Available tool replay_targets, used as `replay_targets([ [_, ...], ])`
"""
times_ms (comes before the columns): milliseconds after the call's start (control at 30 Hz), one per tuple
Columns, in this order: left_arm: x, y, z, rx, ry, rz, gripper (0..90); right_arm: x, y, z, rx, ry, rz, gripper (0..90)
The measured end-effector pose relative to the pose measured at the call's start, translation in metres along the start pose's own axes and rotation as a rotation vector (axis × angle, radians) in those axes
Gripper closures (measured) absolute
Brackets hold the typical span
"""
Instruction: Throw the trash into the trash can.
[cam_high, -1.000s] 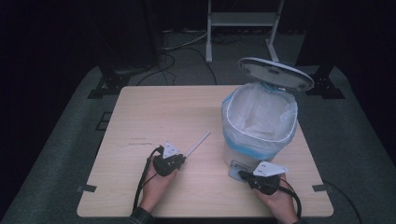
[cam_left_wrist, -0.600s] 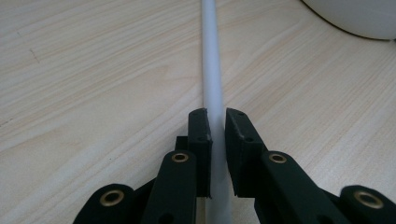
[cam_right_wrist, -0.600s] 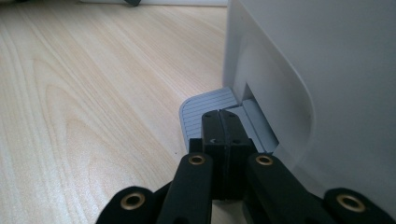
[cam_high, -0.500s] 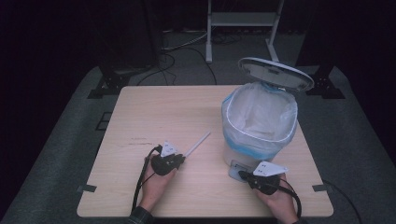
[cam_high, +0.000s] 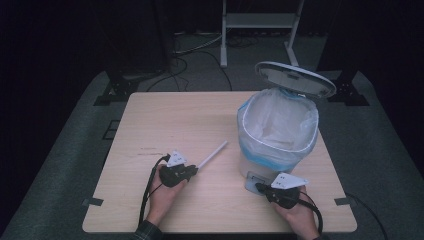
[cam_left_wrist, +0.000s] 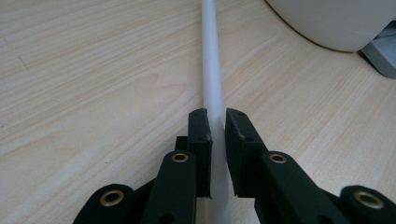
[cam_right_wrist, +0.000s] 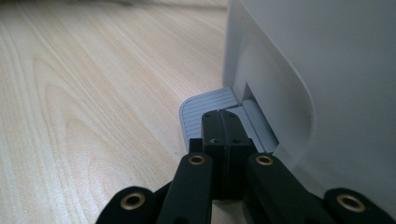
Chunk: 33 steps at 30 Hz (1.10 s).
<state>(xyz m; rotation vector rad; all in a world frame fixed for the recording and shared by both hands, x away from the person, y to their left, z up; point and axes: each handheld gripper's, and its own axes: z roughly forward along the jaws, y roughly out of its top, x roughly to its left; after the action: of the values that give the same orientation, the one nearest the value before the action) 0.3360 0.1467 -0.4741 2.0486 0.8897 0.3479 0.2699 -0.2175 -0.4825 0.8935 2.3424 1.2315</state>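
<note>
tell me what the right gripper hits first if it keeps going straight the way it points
Probably the grey pedal under the shut right gripper, then the bin's white base just behind it; depth is hard to judge.

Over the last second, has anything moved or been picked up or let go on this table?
Nothing visibly changed. The left gripper stays shut on the thin white plastic stick lying on the wooden table, and the shut right gripper stays on the grey pedal of the white lined bin, whose lid is still up.
</note>
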Motion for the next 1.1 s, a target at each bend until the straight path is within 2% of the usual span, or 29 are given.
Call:
replay_targets([
  [233, 0.006, 0.002, -0.007, -0.041, -0.031, -0.007, 80.8, 0.000, 0.000, 0.000, 0.000, 0.000, -0.001, 89.9],
  [333, 0.008, 0.006, -0.012, -0.050, -0.045, 0.015, 80.8, 0.000, 0.000, 0.000, 0.000, 0.000, 0.000, 89.9],
  [567, 0.014, 0.007, -0.019, -0.088, -0.065, -0.003, 80.8, 0.000, 0.000, 0.000, 0.000, 0.000, -0.001, 90.0],
  [600, 0.016, 0.008, -0.023, -0.109, -0.082, -0.012, 80.8, 0.000, 0.000, 0.000, 0.000, 0.000, -0.001, 90.0],
  [833, 0.021, 0.010, -0.030, -0.155, -0.119, -0.034, 80.7, 0.000, 0.000, 0.000, 0.000, 0.000, 0.000, 89.9],
  [1033, 0.023, 0.016, -0.036, -0.171, -0.146, -0.012, 80.7, 0.000, 0.000, 0.000, 0.000, 0.000, 0.000, 89.9],
  [1100, 0.024, 0.017, -0.038, -0.181, -0.153, -0.019, 80.7, 0.000, 0.000, 0.000, 0.000, 0.000, -0.001, 90.0],
])
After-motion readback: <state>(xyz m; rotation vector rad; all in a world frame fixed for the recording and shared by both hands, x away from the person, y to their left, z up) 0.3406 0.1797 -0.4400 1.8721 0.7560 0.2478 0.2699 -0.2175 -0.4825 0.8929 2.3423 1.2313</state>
